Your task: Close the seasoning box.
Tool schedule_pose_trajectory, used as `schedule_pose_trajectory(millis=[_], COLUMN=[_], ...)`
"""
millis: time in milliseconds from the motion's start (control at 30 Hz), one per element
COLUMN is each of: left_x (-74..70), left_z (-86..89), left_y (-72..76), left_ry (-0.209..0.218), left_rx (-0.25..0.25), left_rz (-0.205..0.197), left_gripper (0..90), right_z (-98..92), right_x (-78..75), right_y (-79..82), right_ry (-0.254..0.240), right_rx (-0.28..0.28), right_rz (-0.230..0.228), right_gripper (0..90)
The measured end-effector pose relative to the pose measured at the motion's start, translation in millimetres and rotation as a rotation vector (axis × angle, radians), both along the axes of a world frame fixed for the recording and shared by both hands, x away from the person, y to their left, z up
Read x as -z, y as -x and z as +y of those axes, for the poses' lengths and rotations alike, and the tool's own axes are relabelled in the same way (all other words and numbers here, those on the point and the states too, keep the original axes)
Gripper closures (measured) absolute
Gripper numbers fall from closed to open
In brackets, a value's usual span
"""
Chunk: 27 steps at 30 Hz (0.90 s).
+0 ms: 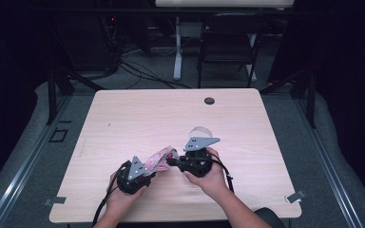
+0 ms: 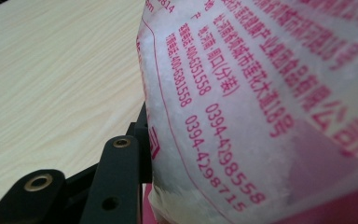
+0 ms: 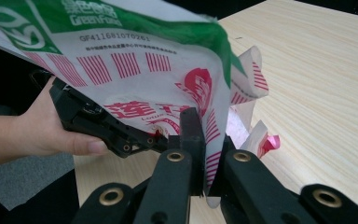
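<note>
A white plastic bag (image 1: 160, 157) with pink print and a green top hangs between both grippers above the table's near half. My left gripper (image 1: 153, 167) is shut on one side of it. In the left gripper view its black finger (image 2: 119, 182) presses on the bag (image 2: 261, 93), whose pink text is close to the camera. My right gripper (image 3: 208, 154) is shut on a thin edge of the bag (image 3: 135, 79). The left gripper (image 3: 135, 140) and the hand holding it sit behind the bag there. In the high view the right gripper (image 1: 172, 161) meets the bag from the right.
The light wooden table (image 1: 138, 114) has a small black round disc (image 1: 209, 100) near its far edge. A clear rounded object (image 1: 200, 132) sits just beyond the right gripper. A dark folding chair (image 1: 228, 42) and cables are on the floor behind the table.
</note>
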<state>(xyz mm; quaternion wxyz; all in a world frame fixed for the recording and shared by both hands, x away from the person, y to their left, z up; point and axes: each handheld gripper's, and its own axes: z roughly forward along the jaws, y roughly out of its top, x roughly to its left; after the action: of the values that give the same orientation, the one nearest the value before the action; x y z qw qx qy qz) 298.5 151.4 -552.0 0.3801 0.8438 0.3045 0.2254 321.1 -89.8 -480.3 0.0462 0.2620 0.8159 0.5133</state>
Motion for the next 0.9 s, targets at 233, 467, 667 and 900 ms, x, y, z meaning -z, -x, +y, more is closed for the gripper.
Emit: schedule_pose_trajectory(millis=[233, 467, 667, 900], left_x=[-3.6, -8.2, -9.5, -12.4], left_z=[-2.4, -4.7, -6.9, -1.2], left_y=[-7.2, -16.2, -26.2, -35.5], left_ry=[-0.02, -0.033, -0.024, 0.001], left_rx=[-0.012, -0.016, -0.016, -0.049], left_rz=[-0.013, -0.04, -0.037, -0.041], left_gripper=[62.5, 62.6, 62.7, 62.8], right_z=[-4.7, -12.7, -18.6, -27.6], right_x=[-4.8, -12.1, -17.8, -33.2], right_y=[3.9, 8.2, 6.2, -4.2], right_ry=[-0.007, 0.013, 0.025, 0.062], right_rx=[0.014, 0.04, 0.056, 0.069], right_rz=[-0.016, -0.042, -0.073, -0.127], right_gripper=[82.6, 68.0, 56.2, 50.6])
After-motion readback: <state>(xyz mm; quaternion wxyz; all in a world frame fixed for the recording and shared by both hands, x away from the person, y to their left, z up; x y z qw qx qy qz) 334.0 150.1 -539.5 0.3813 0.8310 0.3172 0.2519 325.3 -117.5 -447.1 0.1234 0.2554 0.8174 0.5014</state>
